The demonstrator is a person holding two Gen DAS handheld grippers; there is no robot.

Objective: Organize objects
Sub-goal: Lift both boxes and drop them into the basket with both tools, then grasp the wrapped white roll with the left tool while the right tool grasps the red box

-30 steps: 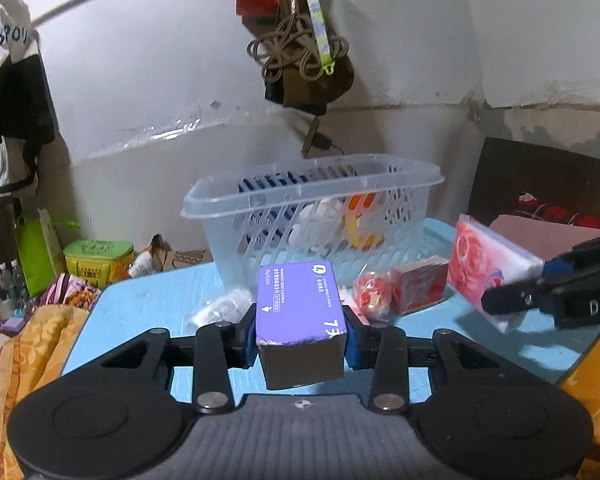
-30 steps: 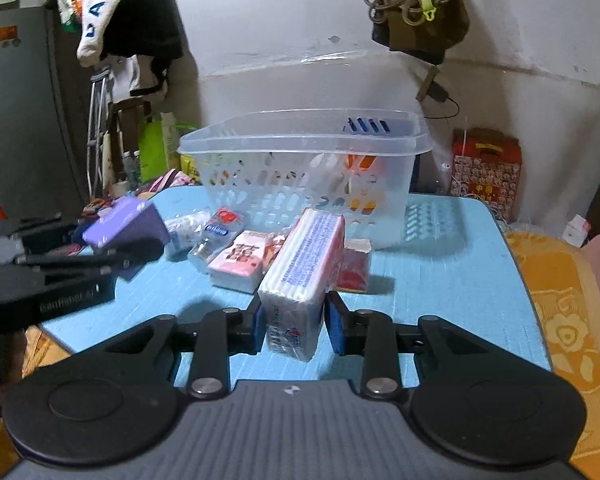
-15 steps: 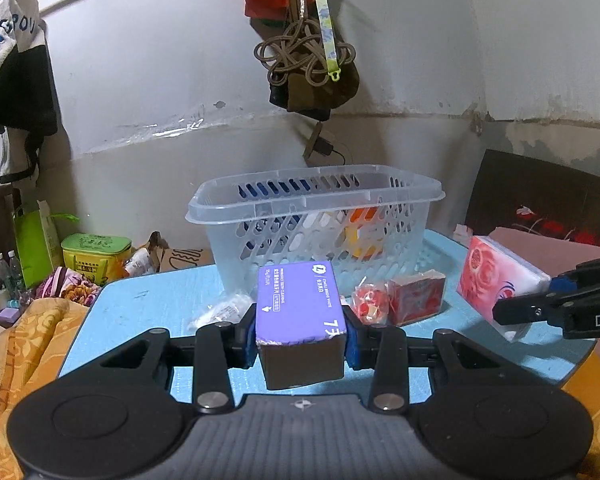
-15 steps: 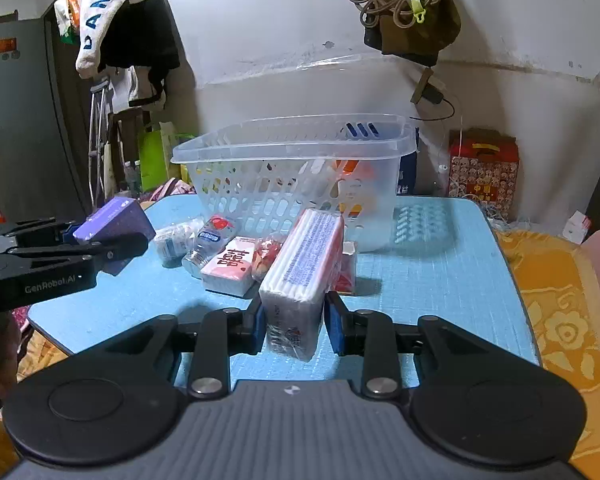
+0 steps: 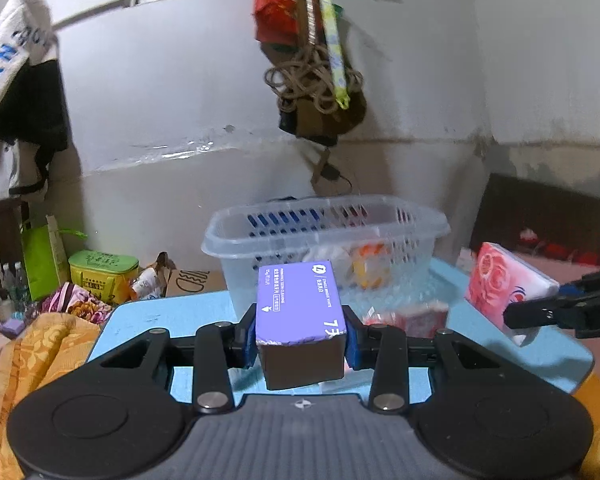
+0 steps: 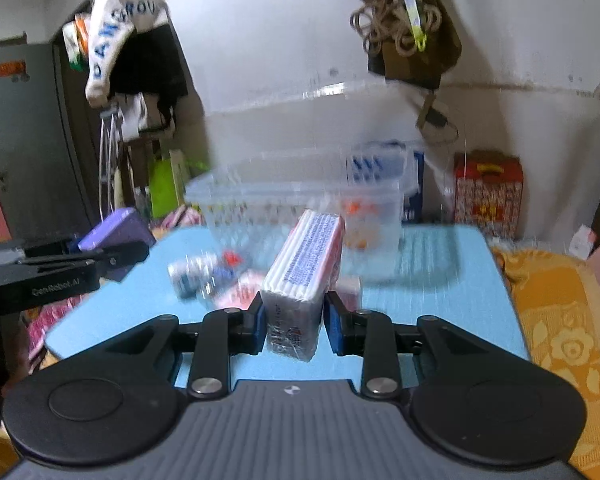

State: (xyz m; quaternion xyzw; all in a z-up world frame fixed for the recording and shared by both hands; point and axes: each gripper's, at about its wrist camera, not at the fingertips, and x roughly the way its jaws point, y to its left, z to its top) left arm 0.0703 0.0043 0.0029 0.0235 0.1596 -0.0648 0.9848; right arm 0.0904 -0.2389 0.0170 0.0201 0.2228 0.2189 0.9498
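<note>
Whitewashed walls back a blue table [image 5: 148,316] carrying a clear slotted basket [image 5: 324,236] with small packets scattered in front of it. Above the near edge, the left gripper [image 5: 300,336] has its jaws clamped on a purple box [image 5: 300,300]. Off to its right, the right gripper [image 6: 294,320] grips a pink tissue pack [image 6: 304,272] between closed jaws, held above the table before the basket.

Light blue bench [image 5: 172,312] carries a clear slotted basket [image 5: 324,240] at its rear; small red packets [image 5: 404,316] lie just before the basket, blurred.
</note>
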